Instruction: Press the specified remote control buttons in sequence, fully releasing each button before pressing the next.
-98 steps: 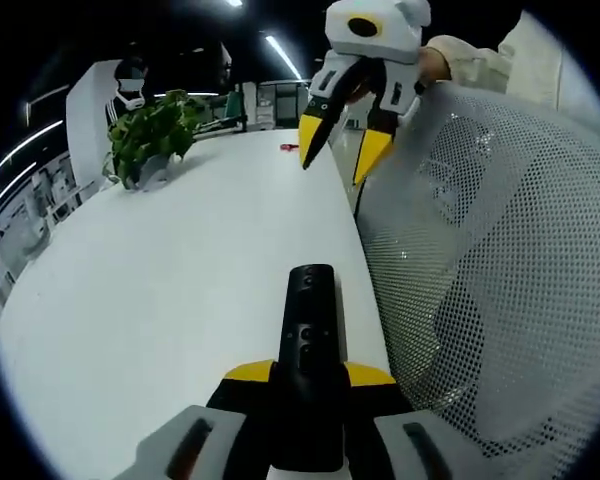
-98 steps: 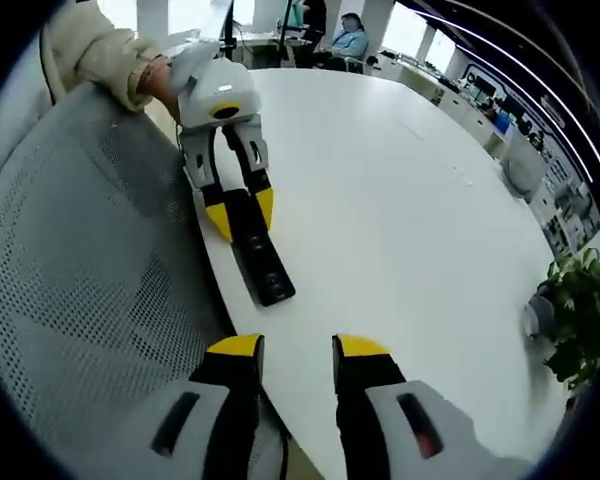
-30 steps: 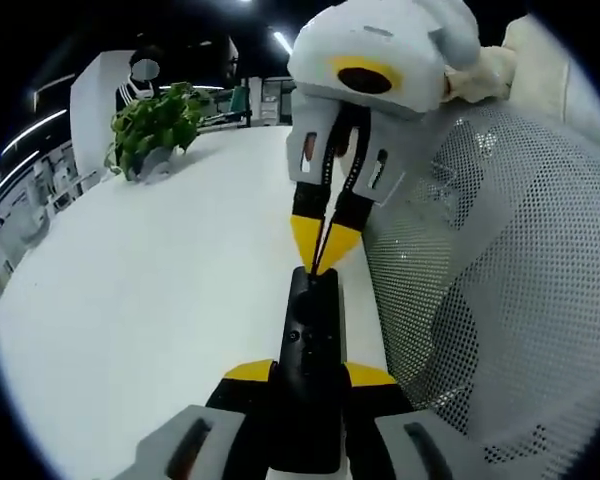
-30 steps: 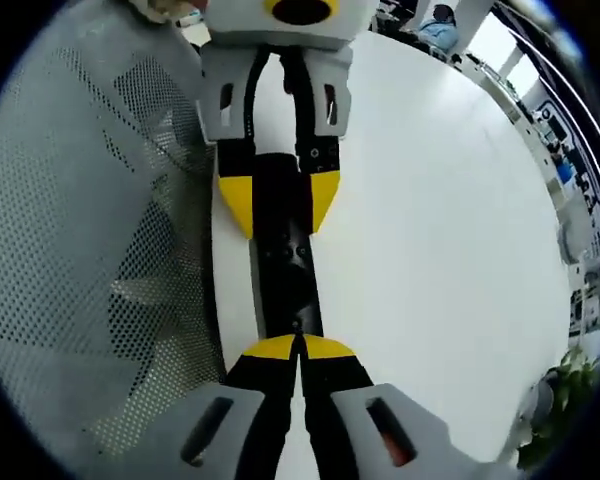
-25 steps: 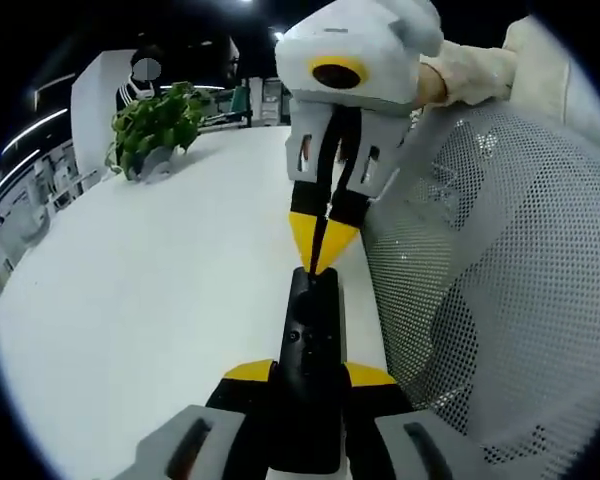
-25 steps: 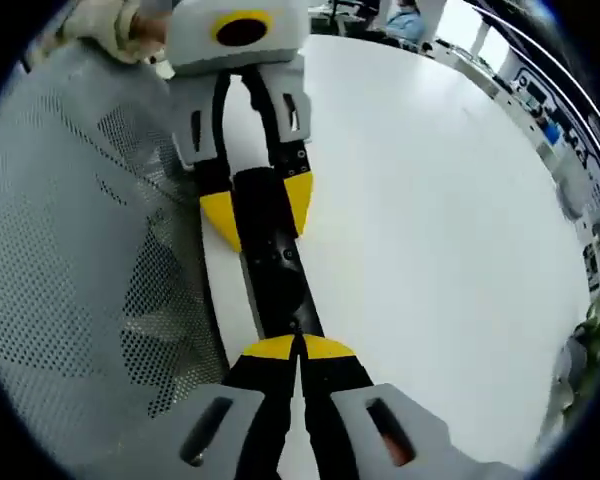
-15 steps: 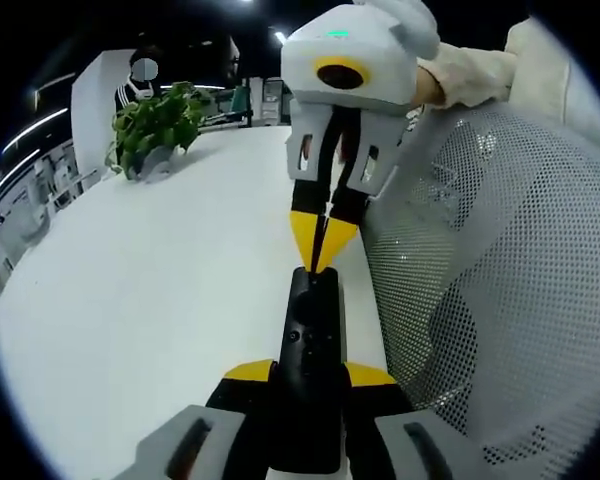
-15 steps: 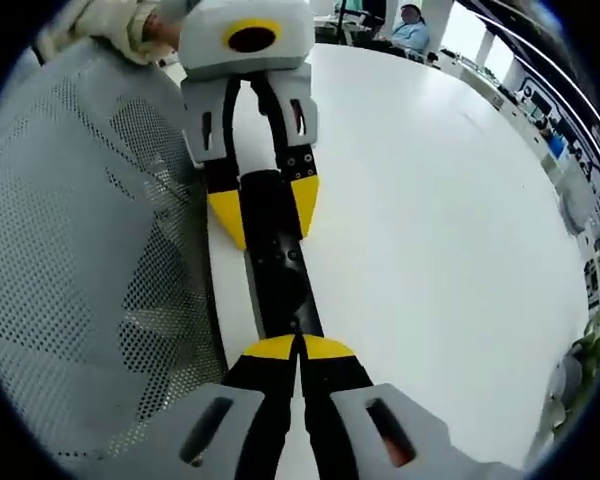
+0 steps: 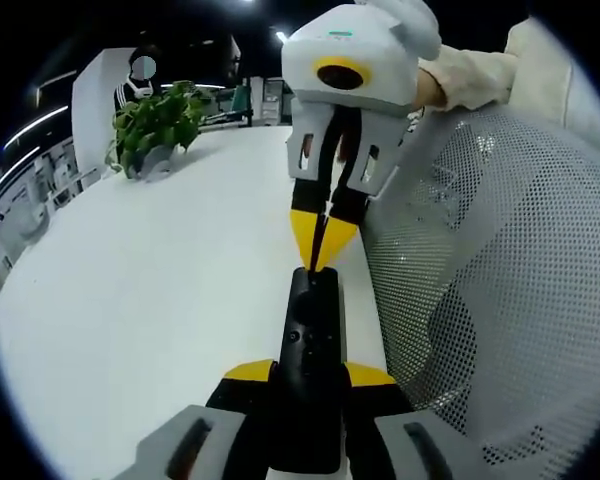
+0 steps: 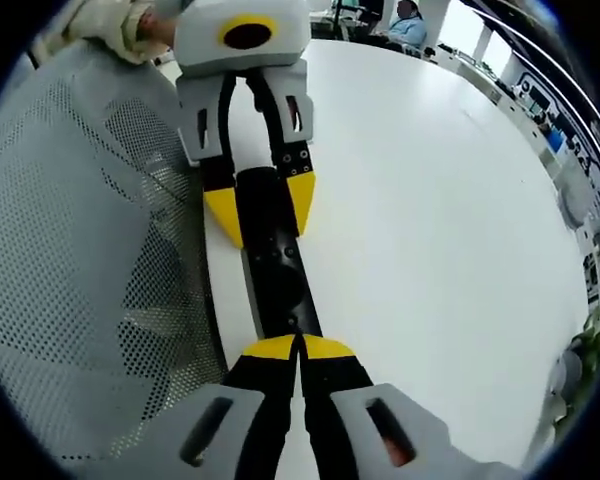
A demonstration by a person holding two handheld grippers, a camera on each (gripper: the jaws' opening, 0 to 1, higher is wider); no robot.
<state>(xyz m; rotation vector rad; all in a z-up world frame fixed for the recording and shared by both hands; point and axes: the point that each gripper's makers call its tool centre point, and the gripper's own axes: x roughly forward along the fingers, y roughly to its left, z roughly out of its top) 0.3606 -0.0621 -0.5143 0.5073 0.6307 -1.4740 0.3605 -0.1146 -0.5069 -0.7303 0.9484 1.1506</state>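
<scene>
The remote [image 9: 310,340] lies along the table [image 9: 160,300] edge, held at one end by the left gripper [image 9: 310,375], whose yellow-tipped jaws clamp its sides. In the left gripper view its long axis runs straight away from that gripper, buttons facing up, with the far end pointing at the right gripper [image 9: 318,255]. The right gripper comes in from the opposite end with its jaws pressed together into a single point, nothing between them, and the point sits at the far end of the remote's face. In the right gripper view the same meeting shows from the other side: the closed tips [image 10: 300,348] rest at the near end of the remote [image 10: 275,270], and the left gripper [image 10: 260,205] straddles the far end. Whether the tips are pushing a button down or only touching cannot be told. So the two grippers face each other along one line — the remote's length — and any next button lies further along that axis toward the left gripper, nearer the middle of the face. A meshed chair back [image 9: 490,280] stands just beside the table edge, and a potted plant [image 9: 155,135] sits well apart across the table.
</scene>
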